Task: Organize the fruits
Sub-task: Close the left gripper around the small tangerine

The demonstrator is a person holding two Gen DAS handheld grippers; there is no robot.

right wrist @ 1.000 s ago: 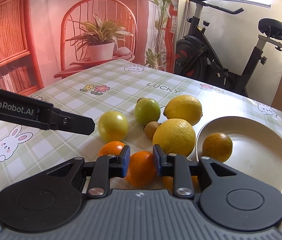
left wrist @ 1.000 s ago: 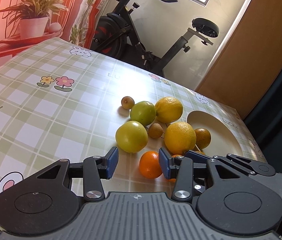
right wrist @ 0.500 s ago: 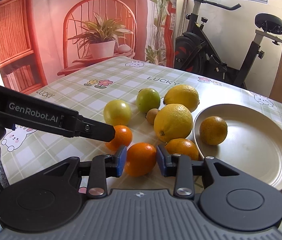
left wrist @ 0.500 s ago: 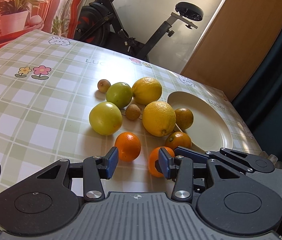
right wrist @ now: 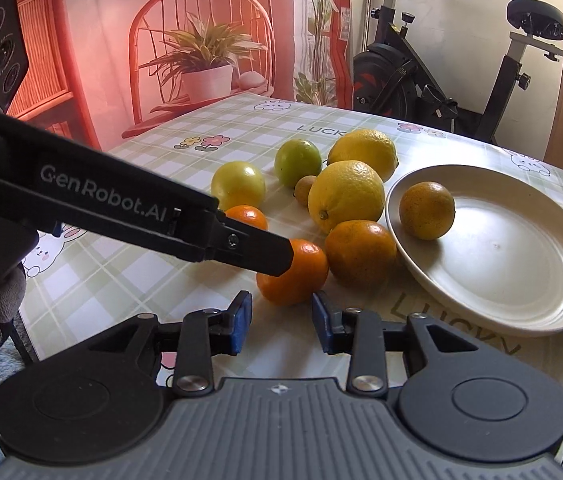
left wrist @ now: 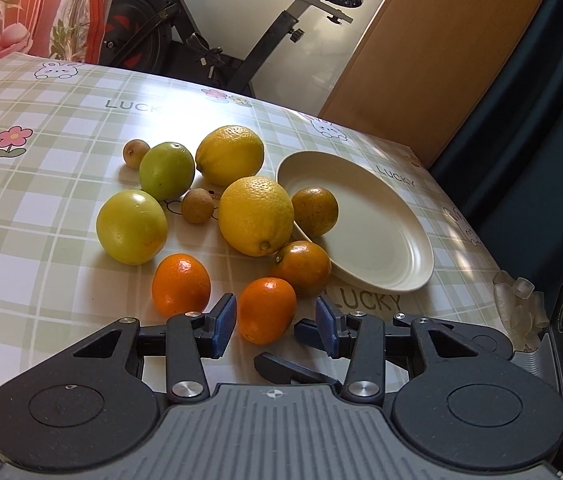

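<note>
Two grippers close in on one small orange (left wrist: 267, 309)! It sits between the left gripper (left wrist: 276, 325)'s blue pads, jaws parted, not pinching. The right gripper (right wrist: 280, 322) waits just short of that same fruit, jaws released and empty. Beyond the jaws, a darker mandarin (right wrist: 360, 256) touches the cream plate (right wrist: 521, 280), where one greenish orange (right wrist: 426, 210) already rests near the rim.

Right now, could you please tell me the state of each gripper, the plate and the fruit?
Left gripper: open, near orange between its pads, not gripped.
Right gripper: open, empty.
Plate: upright, holding one greenish orange.
Other fruit: loose on the tablecloth, outside the plate.
</note>
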